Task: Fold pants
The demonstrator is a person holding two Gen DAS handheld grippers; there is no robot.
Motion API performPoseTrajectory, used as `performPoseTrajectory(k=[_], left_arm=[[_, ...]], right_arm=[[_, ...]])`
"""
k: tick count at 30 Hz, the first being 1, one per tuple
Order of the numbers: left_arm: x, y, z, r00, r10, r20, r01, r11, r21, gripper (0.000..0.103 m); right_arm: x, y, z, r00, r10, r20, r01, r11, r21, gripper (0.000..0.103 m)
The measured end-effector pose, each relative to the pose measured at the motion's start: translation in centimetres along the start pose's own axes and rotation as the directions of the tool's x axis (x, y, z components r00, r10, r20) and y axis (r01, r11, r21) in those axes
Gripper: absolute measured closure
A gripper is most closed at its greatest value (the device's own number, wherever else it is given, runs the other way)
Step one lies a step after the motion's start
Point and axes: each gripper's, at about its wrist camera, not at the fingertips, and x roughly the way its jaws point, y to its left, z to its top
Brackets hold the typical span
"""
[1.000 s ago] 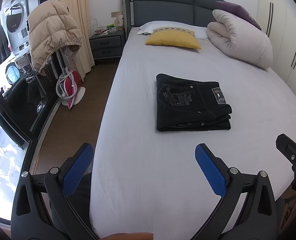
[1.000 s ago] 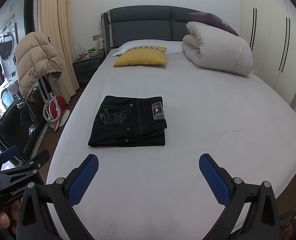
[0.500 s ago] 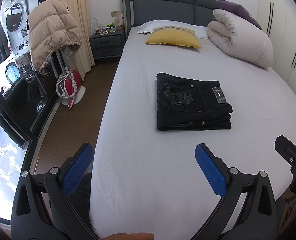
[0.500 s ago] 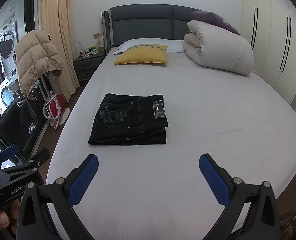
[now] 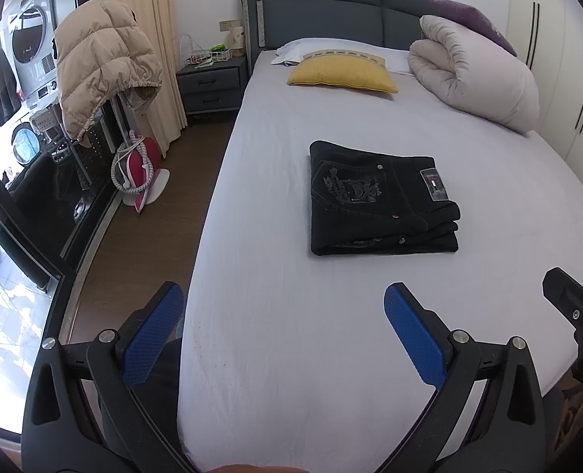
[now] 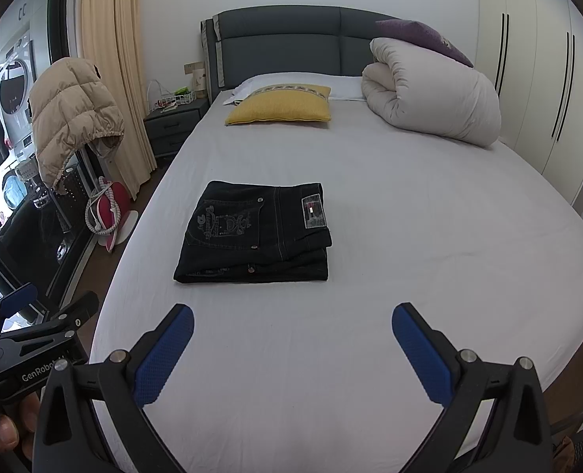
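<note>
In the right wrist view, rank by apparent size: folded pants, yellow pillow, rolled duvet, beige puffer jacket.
Largest to smallest, as they look:
1. Folded pants, though they lie nearest the camera
2. Rolled duvet, close behind the pants
3. Beige puffer jacket
4. Yellow pillow, far off

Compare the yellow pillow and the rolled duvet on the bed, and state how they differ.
The yellow pillow lies flat and thin; the rolled duvet is bundled into a tall, thick roll. The pillow is mustard yellow with a patterned band along its far edge; the duvet is plain off-white. A purple cushion rests on the duvet; nothing rests on the pillow. Both sit at the head of the bed, near the headboard.
</note>
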Motion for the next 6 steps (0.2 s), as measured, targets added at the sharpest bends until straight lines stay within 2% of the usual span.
performPoseTrajectory(k=[6], left_arm=[[0.10, 0.05, 0.09, 1.000, -0.002, 0.002, 0.002, 1.000, 0.000, 0.000]], right_arm=[[0.10, -0.31, 0.07, 1.000, 0.001, -0.005, -0.001, 1.000, -0.002, 0.000]])
